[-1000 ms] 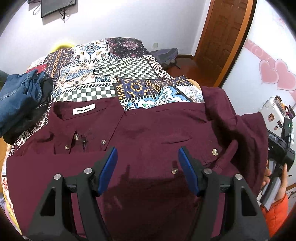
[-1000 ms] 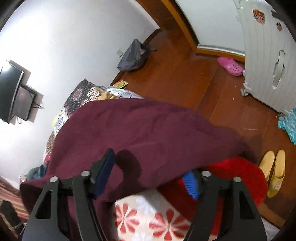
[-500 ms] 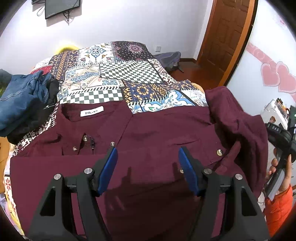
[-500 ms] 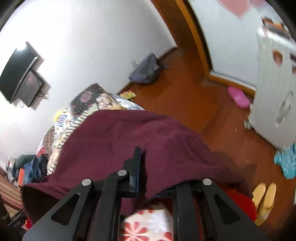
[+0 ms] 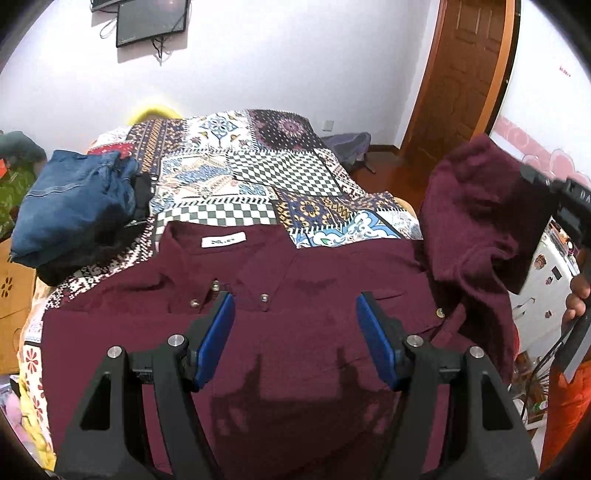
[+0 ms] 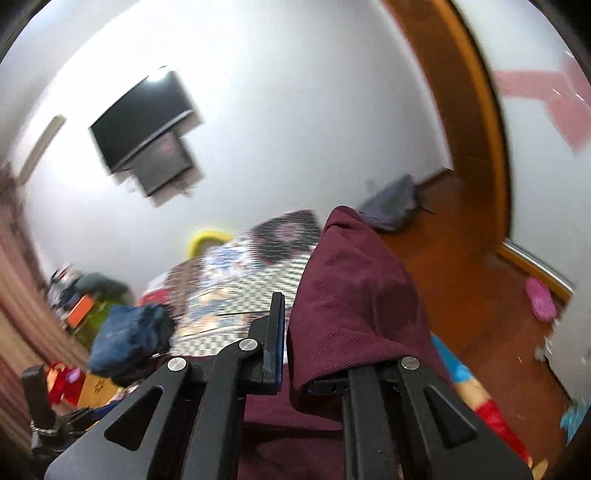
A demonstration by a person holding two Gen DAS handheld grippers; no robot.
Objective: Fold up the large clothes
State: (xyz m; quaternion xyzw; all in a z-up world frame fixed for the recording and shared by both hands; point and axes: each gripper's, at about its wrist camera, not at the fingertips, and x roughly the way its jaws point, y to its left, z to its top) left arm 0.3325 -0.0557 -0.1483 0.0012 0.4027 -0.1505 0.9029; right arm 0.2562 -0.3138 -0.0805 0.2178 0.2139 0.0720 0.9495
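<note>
A dark maroon button-up shirt [image 5: 303, 325] lies front up on the patterned bed, collar and white label toward the far wall. My left gripper [image 5: 295, 332] hovers open and empty over the shirt's chest. My right gripper [image 6: 291, 354] is shut on the shirt's right sleeve [image 6: 351, 295] and holds it lifted; the cloth drapes over the right finger. In the left wrist view the lifted sleeve [image 5: 476, 210] hangs at the right, above the bed's edge.
A pile of blue jeans [image 5: 74, 206] and dark clothes sits on the bed's left side. The patchwork bedspread [image 5: 258, 177] stretches to the far wall. A wall TV [image 5: 151, 18], a wooden door [image 5: 465, 74] and wooden floor [image 6: 461, 288] with a pink slipper [image 6: 541, 299] lie beyond.
My right gripper closed on the sleeve and raised it up and toward the bed. The left gripper drew back and higher, staying open.
</note>
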